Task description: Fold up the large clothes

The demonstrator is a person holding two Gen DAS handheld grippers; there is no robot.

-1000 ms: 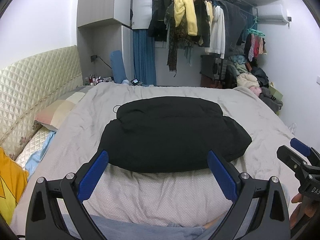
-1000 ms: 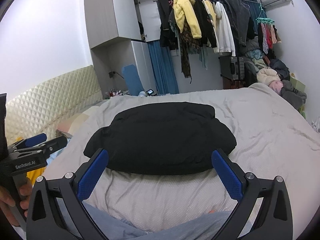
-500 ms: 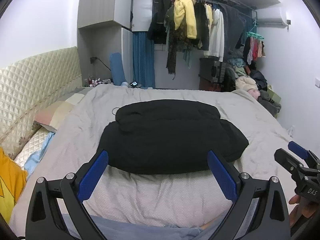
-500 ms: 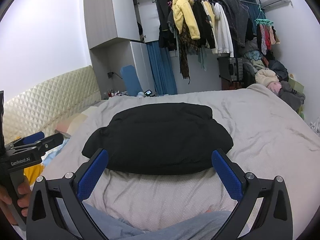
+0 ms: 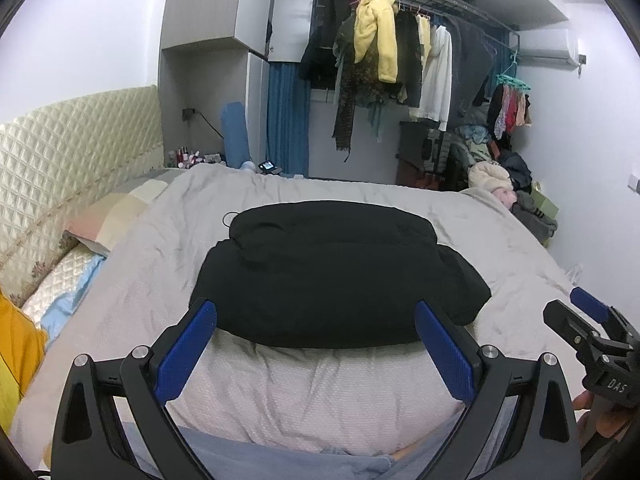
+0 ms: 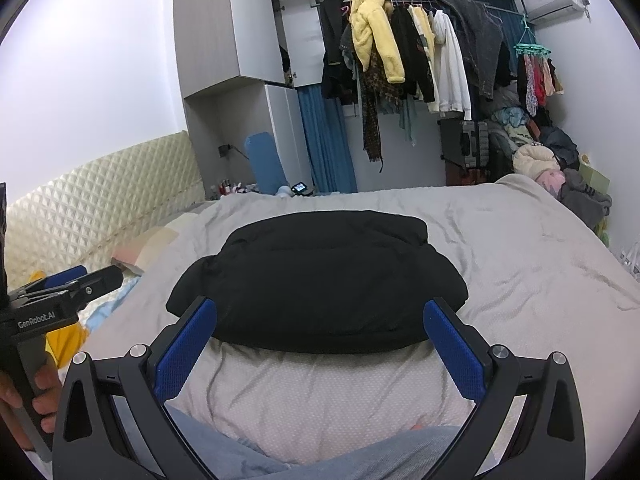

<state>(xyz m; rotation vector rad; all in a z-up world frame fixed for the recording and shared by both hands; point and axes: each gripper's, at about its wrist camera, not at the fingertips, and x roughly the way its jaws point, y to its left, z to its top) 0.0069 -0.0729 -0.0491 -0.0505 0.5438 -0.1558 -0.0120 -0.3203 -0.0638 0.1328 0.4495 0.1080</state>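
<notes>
A folded black puffy garment [image 5: 336,276] [image 6: 320,280] lies in a compact bundle in the middle of the grey bedspread [image 5: 320,392] [image 6: 520,264]. My left gripper [image 5: 316,332] hovers open above the bed's near edge, short of the garment, its blue pads empty. My right gripper [image 6: 320,336] is likewise open and empty, held back from the bundle. In the left wrist view the right gripper [image 5: 588,320] appears at the right edge. In the right wrist view the left gripper [image 6: 76,284] shows at the left edge, held by a hand [image 6: 36,392].
A quilted cream headboard [image 5: 68,148] and pillows [image 5: 116,220] lie to the left, with yellow cloth [image 5: 16,356] at the near left. A rail of hanging clothes [image 6: 420,48] and piles of clothing [image 6: 560,172] stand beyond the bed. Blue-clad legs [image 6: 360,456] show at the bottom.
Both grippers have tilted or drawn back slightly, so the garment sits a little lower in each view. The garment itself has not moved, and both grippers stay open.
</notes>
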